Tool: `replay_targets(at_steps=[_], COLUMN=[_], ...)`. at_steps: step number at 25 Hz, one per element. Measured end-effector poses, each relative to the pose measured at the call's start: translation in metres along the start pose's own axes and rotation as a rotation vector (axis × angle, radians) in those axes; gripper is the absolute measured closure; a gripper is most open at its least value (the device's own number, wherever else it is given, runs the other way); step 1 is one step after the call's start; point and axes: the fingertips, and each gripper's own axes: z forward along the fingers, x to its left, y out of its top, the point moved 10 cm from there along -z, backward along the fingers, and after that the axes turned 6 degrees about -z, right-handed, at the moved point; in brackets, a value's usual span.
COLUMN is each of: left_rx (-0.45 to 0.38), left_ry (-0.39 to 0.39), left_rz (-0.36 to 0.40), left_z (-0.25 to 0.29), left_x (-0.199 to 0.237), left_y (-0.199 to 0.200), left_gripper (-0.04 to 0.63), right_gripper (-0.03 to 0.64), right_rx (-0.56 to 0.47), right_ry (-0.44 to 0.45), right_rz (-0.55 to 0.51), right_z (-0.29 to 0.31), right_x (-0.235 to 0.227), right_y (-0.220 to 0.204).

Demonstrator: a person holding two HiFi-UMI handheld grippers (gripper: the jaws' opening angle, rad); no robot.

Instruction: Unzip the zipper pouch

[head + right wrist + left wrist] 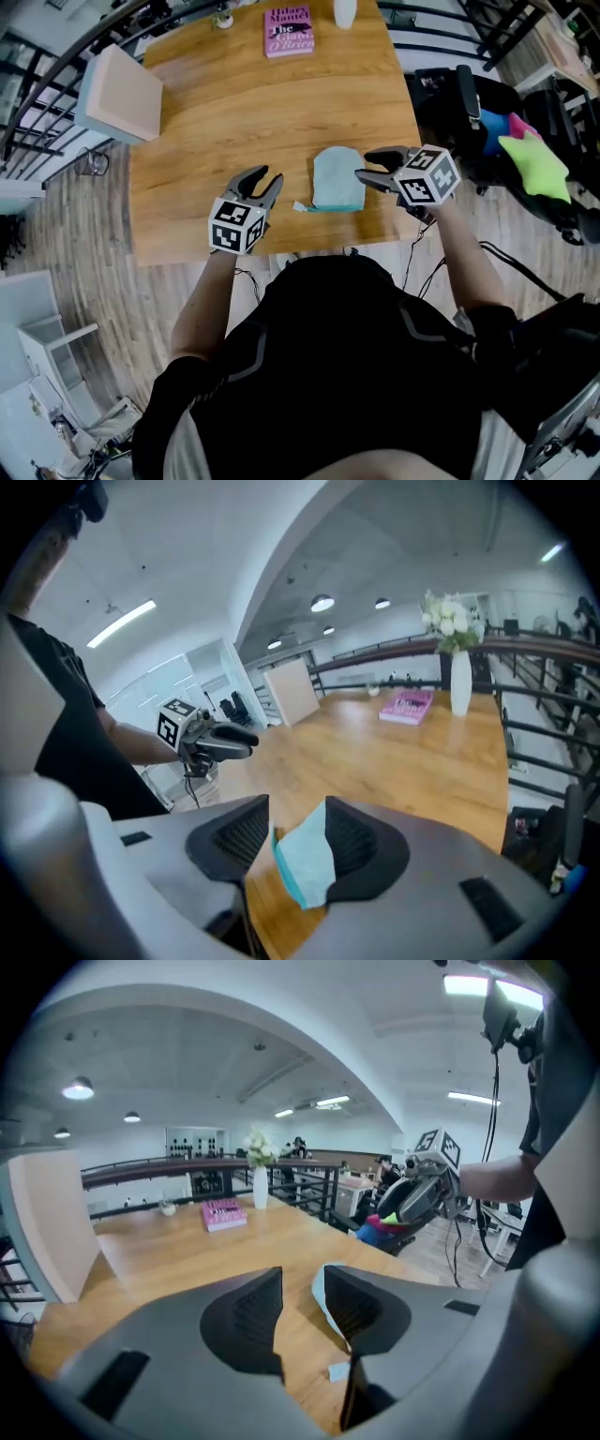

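Warm wood grain runs across the tabletop [234,103], which stands on a grey plank floor beside dark metal railings. Near the tabletop's front edge lies the small light-teal fabric zipper pouch [337,180], flat, its rounded end pointing away from the person and its darker teal zipper edge running along the near end, with a small pale pull tab [300,207] sticking out at the left corner. The left gripper [267,178] hovers just to the left of the pouch, apart from it; its own view shows the jaws apart with only bare wood in the gap and the pouch lying off to the side behind one jaw. The right gripper [370,167] hangs at the pouch's right edge; its jaws also stand apart, and the pouch shows through the gap on the tabletop below, with neither pad pressing on it. At the far edge rest a pink paperback book [288,30] and a white vase [345,11] holding white flowers, while a pale beige board [120,94] sits at the far left corner.
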Motion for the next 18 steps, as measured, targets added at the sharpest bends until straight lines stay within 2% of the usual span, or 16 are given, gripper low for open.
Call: replay_targets(at_steps=[4,7,11,13,16,18], left_rx=[-0.198,-0.307,-0.381,-0.417,-0.477,-0.505], left_ry=[0.04,0.07,0.105,0.164,0.259,0.333], left_rz=[0.019,0.034,0.09,0.09,0.051,0.057], left_z=[-0.047,-0.084,-0.12,-0.138,-0.16,-0.166], left_x=[0.004,0.002,-0.001,0.003,0.01,0.01], left_y=[0.054,0.085,0.115,0.125,0.135,0.138], left_gripper=[0.439,0.439,0.443,0.479,0.503,0.505], right_gripper=[0.426,0.442,0.489,0.515,0.564,0.596], right_rx=[-0.176,-0.302,-0.392,-0.427,-0.519,-0.569], right_ry=[-0.092,-0.143,-0.211,-0.237,-0.251,-0.251], right_rz=[-0.06,-0.08,-0.12,-0.14,-0.136,-0.133], right_z=[-0.032,-0.052,-0.077,-0.086,-0.1,-0.108], right_x=[0.016,0.033,0.051,0.059,0.069,0.076], right_y=[0.049,0.077,0.1,0.11,0.122,0.127])
